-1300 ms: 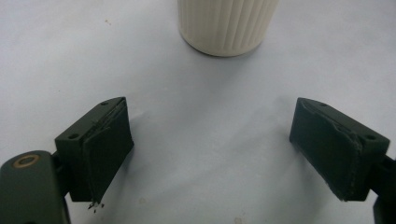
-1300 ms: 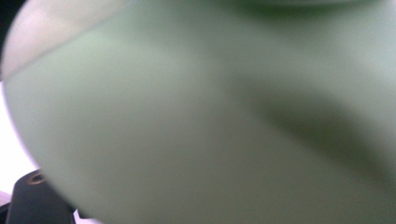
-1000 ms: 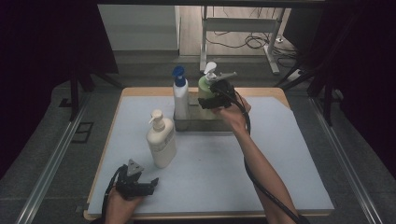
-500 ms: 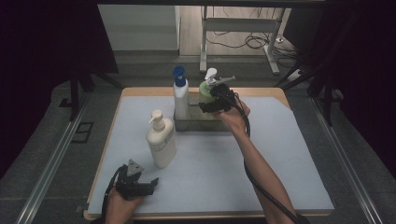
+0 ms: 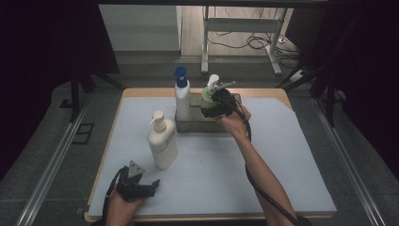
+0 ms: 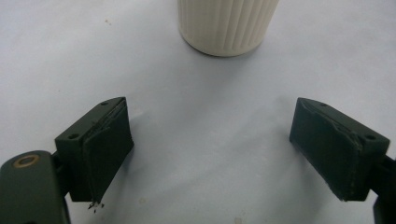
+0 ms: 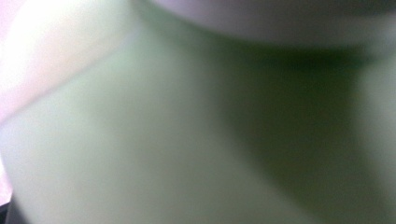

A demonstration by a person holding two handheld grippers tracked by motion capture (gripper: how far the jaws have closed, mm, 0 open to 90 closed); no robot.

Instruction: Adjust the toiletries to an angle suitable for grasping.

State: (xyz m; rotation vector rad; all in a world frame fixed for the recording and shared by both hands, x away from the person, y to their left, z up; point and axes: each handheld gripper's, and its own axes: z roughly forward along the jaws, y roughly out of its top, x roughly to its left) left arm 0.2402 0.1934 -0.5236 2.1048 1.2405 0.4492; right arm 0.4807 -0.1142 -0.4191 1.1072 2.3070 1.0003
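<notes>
**Three bottles, and one is going into the tray**

Three bottles stand on the table (image 5: 291, 155). At the far left, near the front edge, the left gripper (image 5: 151, 184) rests low on the white mat. Its two black jaws are spread wide with nothing between them. Just ahead of it stands the cream pump bottle (image 5: 162, 141), upright and apart from the gripper.

Next comes the white bottle with the blue cap (image 5: 182, 98). It stands upright at the left end of the clear tray (image 5: 188, 127), at the back of the table.

To the right of it is the green bottle with the white pump (image 5: 208, 94). It stands tall, its long side pointing up. The right gripper (image 5: 212, 107) reaches it from the right side and pinches its green body. The right gripper view is so close that it is a green blur. The bottle is at the tray's right end, beside the blue-capped one. I cannot tell if its bottom touches the tray floor. The right hand is the near one, so I think it should lower the bottle straight down.
</notes>
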